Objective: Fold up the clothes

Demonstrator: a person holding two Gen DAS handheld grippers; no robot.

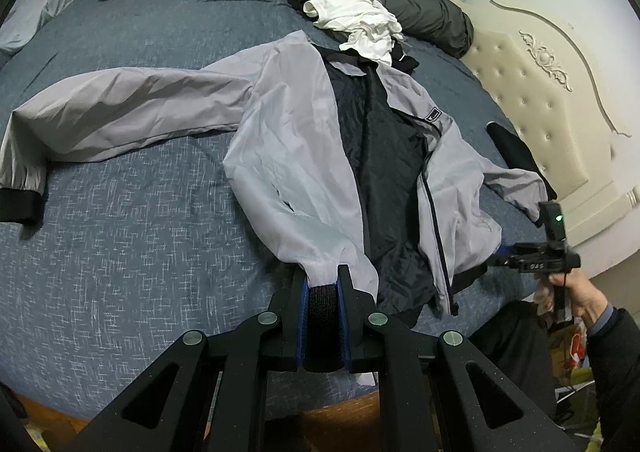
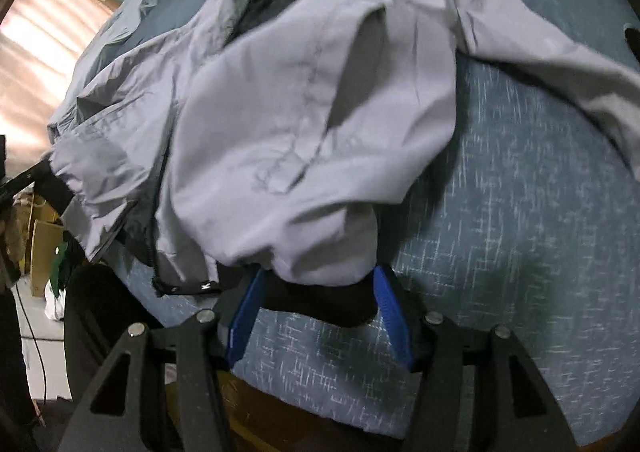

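Two grippers at the bed's near edge | left gripper (image 1: 323,286) — clamped on the grey jacket's (image 1: 288,140) black hem | right gripper (image 2: 320,294) — pads spread, hem lying loose between | jacket open on the blue bedspread (image 1: 120,232)

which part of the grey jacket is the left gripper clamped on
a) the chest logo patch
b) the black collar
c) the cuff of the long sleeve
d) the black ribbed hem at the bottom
d: in the left wrist view the left gripper has its blue pads shut on the black ribbed hem at the bottom edge of the grey jacket, far from the collar and the sleeve cuff.
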